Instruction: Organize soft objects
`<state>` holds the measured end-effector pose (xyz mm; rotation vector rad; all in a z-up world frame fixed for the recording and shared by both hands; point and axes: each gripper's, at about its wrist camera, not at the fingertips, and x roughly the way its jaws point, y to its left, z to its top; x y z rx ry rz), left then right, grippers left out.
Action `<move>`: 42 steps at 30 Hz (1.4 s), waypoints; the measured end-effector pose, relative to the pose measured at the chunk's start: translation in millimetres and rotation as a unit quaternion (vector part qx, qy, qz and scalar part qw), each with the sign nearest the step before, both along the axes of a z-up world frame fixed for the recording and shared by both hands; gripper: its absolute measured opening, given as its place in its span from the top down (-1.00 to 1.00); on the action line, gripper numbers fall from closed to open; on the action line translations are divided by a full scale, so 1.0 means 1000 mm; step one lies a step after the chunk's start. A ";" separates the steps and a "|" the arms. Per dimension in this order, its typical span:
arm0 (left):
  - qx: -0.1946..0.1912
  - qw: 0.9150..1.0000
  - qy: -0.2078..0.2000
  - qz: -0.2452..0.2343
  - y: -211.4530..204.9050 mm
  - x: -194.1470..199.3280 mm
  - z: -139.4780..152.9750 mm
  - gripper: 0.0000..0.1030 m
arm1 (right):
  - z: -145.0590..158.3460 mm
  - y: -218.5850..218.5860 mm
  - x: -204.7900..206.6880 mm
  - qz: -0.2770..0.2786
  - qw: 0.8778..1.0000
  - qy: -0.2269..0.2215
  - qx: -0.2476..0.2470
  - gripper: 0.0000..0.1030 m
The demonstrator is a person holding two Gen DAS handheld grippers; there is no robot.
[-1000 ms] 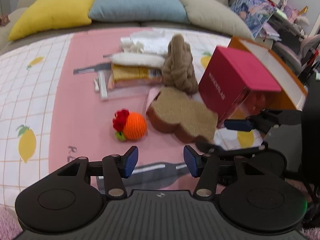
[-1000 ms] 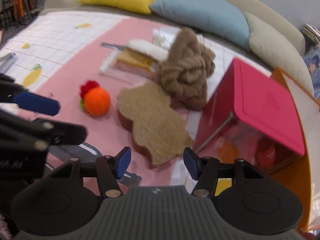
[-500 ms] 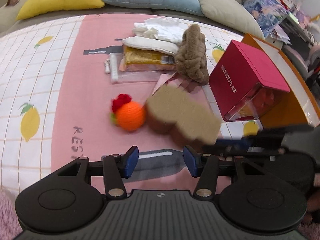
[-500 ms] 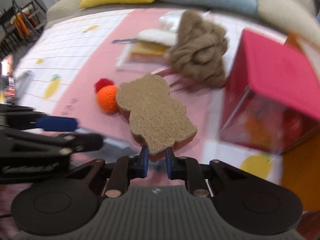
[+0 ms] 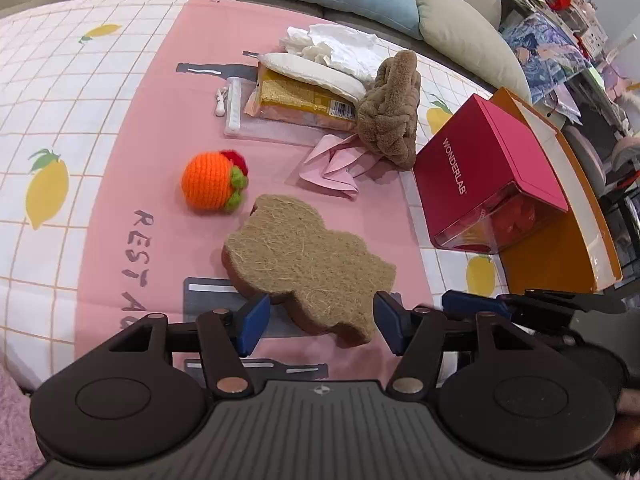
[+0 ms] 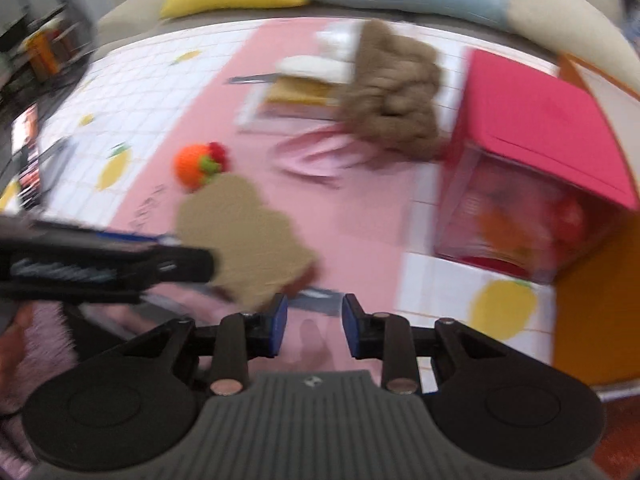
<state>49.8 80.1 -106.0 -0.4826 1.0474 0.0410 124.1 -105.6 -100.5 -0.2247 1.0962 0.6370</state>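
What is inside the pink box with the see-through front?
Through the clear front of the pink box you can see red and orange shapes. What they are cannot be told; the pink lid covers everything else inside.

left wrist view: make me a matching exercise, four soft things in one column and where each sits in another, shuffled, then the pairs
Things
1. orange crocheted ball
2. brown bear-shaped fibre sponge
3. fuzzy brown knotted cushion
4. white crumpled cloth

Places
A. leaning beside the magenta box
B. farthest back, near the pillows
C. nearest, between the left gripper pads
D. alone on the pink stripe, left of the sponge

Pairs: 1-D, 2-C, 3-A, 4-B
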 end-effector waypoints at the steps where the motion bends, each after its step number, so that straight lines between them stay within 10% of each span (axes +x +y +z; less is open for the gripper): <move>1: -0.005 1.000 0.001 0.003 0.000 0.001 -0.002 -0.36 | -0.004 -0.002 0.007 -0.012 1.000 0.000 -0.007 0.52; 14: -0.031 0.999 0.008 0.026 0.005 0.014 -0.010 -0.40 | -0.022 0.022 0.018 0.051 0.997 -0.049 0.016 0.62; 28: 0.059 0.996 0.071 0.011 -0.014 0.036 -0.025 -0.73 | -0.022 0.028 -0.004 0.099 0.994 -0.005 0.034 0.65; 42: 0.066 0.998 0.012 0.016 -0.003 0.018 -0.003 -0.58 | 0.004 0.008 -0.005 0.036 0.996 -0.083 0.008 -0.18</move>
